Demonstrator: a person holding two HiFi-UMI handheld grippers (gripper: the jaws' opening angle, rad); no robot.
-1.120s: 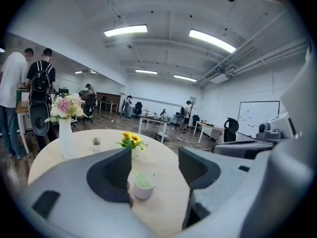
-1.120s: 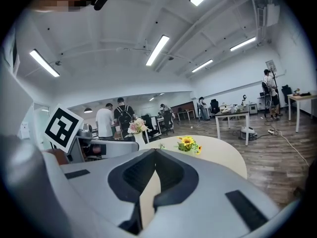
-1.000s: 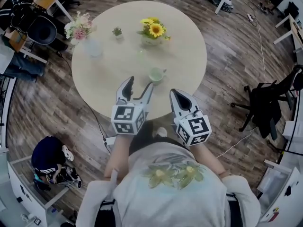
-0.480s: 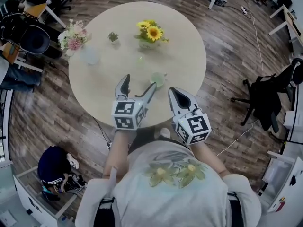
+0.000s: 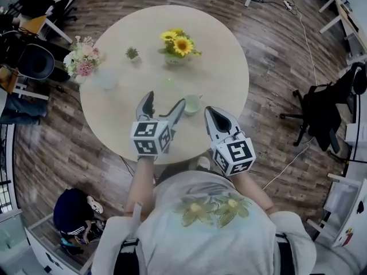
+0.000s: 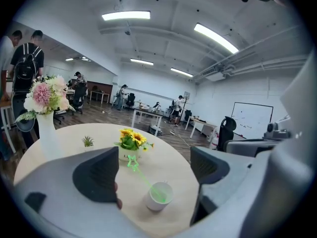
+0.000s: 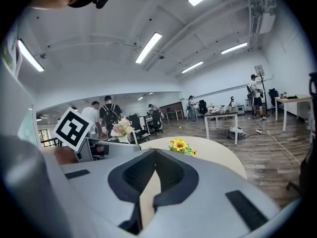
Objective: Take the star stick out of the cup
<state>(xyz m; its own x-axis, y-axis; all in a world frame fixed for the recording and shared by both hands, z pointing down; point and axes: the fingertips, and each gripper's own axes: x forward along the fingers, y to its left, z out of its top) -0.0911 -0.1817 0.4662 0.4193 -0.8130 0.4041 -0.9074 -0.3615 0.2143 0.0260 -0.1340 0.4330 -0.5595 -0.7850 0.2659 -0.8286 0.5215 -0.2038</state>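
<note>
A pale cup (image 5: 191,103) stands near the front of the round table (image 5: 229,67). A thin green star stick (image 6: 132,161) leans out of the cup (image 6: 159,196) toward the left and away from me; its star (image 5: 168,83) shows faintly from above. My left gripper (image 5: 165,100) stands wide open just left of the cup, with nothing between its pads. Seen along the jaws of the left gripper (image 6: 154,168), cup and stick lie ahead in the gap, untouched. My right gripper (image 5: 211,112) is shut on nothing, to the right of the cup near the table's edge; its jaws (image 7: 154,155) meet.
A sunflower pot (image 5: 179,47), a tiny green plant (image 5: 132,54) and a vase of pink flowers (image 5: 83,59) stand on the far half of the table. A black office chair (image 5: 321,113) is at the right, and a seated person (image 5: 71,211) is at the lower left.
The left gripper's jaws have spread wider and it has shifted slightly left. The right gripper has stayed where it was, shut.
</note>
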